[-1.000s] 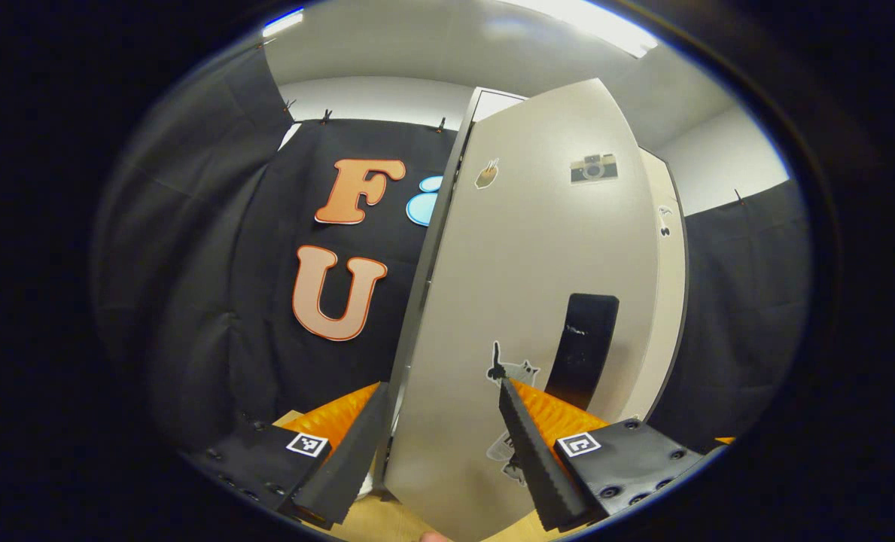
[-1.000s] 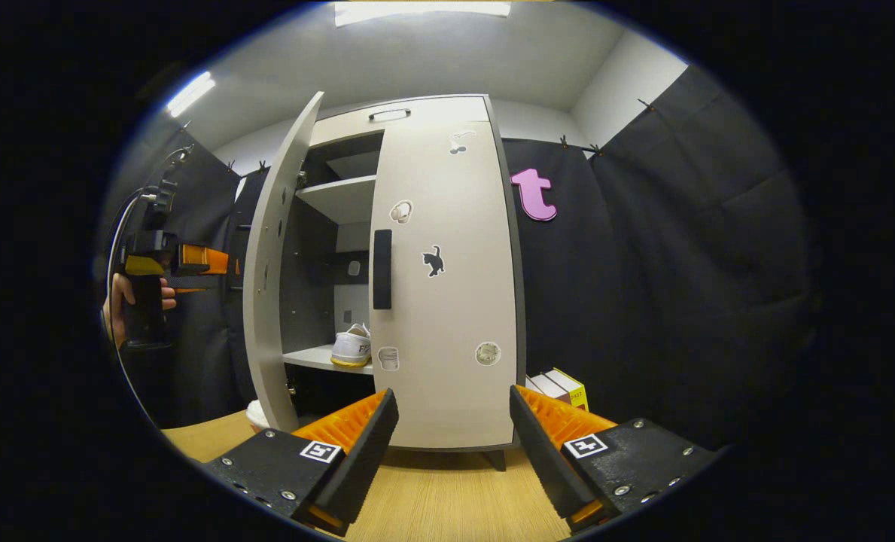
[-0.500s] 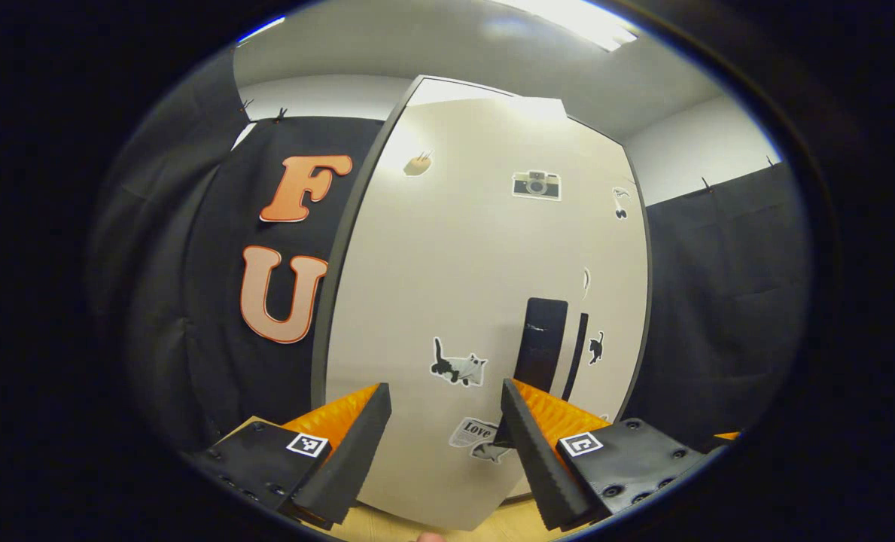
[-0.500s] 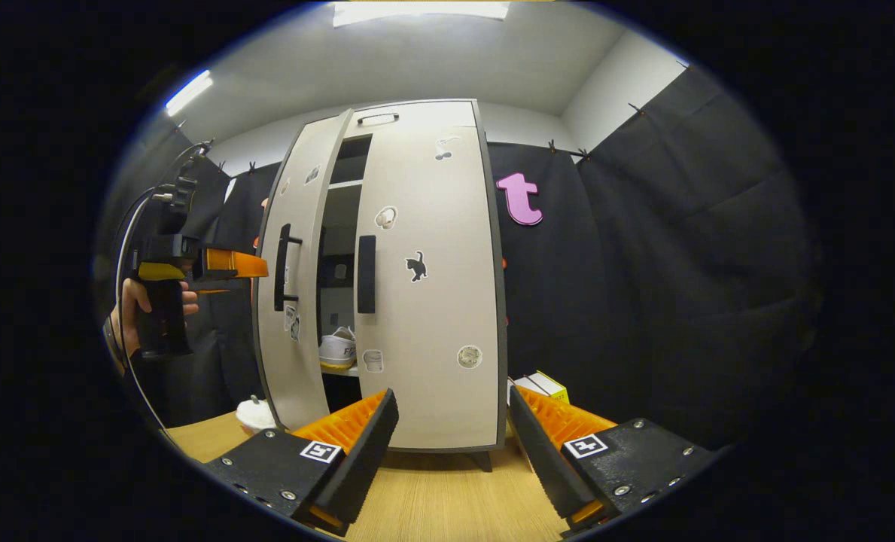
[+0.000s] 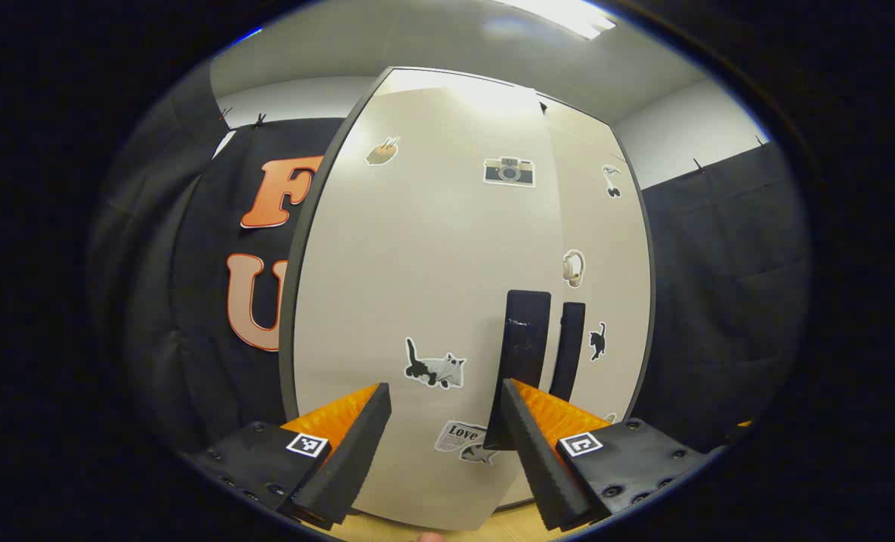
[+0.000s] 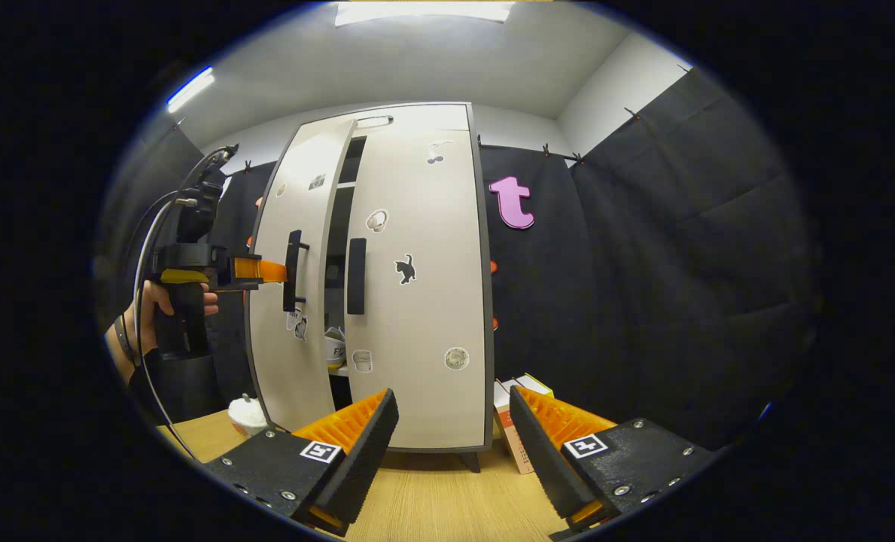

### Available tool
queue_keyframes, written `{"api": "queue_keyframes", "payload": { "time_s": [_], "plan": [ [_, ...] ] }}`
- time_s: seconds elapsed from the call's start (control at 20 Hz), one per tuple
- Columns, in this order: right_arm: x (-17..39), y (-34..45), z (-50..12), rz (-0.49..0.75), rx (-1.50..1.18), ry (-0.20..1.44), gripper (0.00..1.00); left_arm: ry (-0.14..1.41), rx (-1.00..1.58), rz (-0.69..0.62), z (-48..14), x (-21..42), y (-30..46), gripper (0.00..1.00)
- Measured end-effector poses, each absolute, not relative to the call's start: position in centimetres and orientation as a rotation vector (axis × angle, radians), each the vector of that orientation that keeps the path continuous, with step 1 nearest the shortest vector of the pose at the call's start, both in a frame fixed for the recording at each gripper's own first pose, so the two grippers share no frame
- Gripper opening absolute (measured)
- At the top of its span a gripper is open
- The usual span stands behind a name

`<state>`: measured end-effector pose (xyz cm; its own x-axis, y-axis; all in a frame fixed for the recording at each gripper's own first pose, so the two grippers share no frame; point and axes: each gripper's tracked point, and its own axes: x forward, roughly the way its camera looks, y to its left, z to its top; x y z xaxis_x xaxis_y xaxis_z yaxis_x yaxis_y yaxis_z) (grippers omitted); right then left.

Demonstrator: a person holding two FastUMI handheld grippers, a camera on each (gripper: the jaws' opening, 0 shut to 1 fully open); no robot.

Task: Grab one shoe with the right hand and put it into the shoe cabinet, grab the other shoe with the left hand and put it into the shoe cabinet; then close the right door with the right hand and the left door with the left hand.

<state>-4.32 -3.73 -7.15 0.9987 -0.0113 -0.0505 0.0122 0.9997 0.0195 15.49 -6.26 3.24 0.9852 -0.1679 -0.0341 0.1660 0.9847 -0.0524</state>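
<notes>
**Left door nearly shut, right door shut**

A white shoe point(image 6: 334, 348) sits on the shelf inside the shoe cabinet point(image 6: 417, 120), seen through the gap beside the left door point(image 6: 296, 226). The right door point(image 6: 417, 301) is shut. My left hand-held gripper point(image 5: 439, 444) faces that left door, fingers apart; my right hand-held gripper point(image 6: 451, 444) hangs back over the surface point(image 6: 432, 504), fingers apart, empty.

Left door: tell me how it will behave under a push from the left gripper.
The left door looks like a rigid flat panel, so it should probably swing on its hinges rather than flex. A narrow gap remains beside the right door; a light push from the left gripper likely closes it.
</notes>
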Motion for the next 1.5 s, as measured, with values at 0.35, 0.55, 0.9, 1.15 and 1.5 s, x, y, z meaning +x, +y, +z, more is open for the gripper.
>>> {"api": "queue_keyframes", "payload": {
  "time_s": [0.35, 0.55, 0.9, 1.15, 1.5],
  "plan": [
    [-3.8, -3.5, -7.2, -0.005, 0.012, 0.056, 0.92, 0.053, -0.085, -0.162, 2.5, 18.3, -7.2, 0.96],
    [-3.3, -3.4, -7.1, -0.002, 0.011, 0.055, 0.92, 0.063, -0.077, -0.159, 2.2, 19.5, -7.6, 0.96],
    [-3.0, -3.3, -7.5, 0.001, 0.016, 0.062, 0.92, 0.055, -0.047, -0.141, 2.1, 20.5, -7.6, 0.96],
    [-3.0, -2.7, -7.6, 0.017, 0.015, 0.068, 0.92, 0.042, -0.060, -0.138, 2.8, 18.8, -7.2, 0.96],
    [-2.6, -1.3, -7.7, 0.062, 0.013, 0.079, 0.92, -0.009, -0.005, -0.096, 5.0, 11.3, -4.5, 0.96]
  ]
}}
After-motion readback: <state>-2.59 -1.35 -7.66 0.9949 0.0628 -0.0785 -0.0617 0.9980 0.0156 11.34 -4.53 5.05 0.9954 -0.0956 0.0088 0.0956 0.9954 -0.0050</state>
